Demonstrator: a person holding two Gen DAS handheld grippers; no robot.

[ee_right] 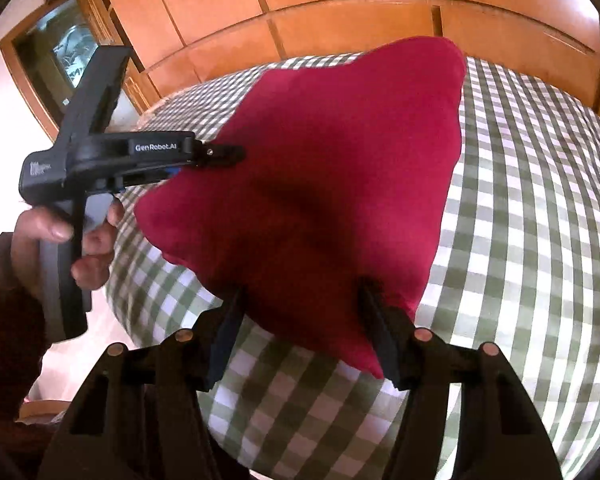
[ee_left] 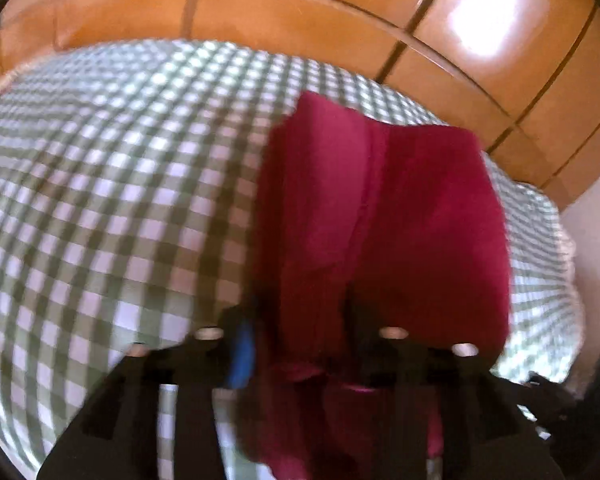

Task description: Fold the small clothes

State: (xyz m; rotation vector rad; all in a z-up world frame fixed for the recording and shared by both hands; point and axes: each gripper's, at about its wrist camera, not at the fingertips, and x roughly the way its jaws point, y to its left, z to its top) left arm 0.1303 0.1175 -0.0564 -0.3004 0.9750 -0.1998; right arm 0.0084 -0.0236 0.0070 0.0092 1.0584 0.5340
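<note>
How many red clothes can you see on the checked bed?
1. The red cloth hangs over the checked bed, between the left gripper and the right gripper. Others may be hidden beneath.

Checked bedcover [ee_right: 520, 200] lies bare right of the red cloth [ee_right: 320, 180] and in front of it, w/ open room for a pass. Left of the cloth, the left gripper [ee_right: 224, 156] and the hand [ee_right: 80, 240] holding it block the way. Behind the cloth, a wooden panel wall [ee_right: 340, 12] closes off the bed's far edge.
</note>
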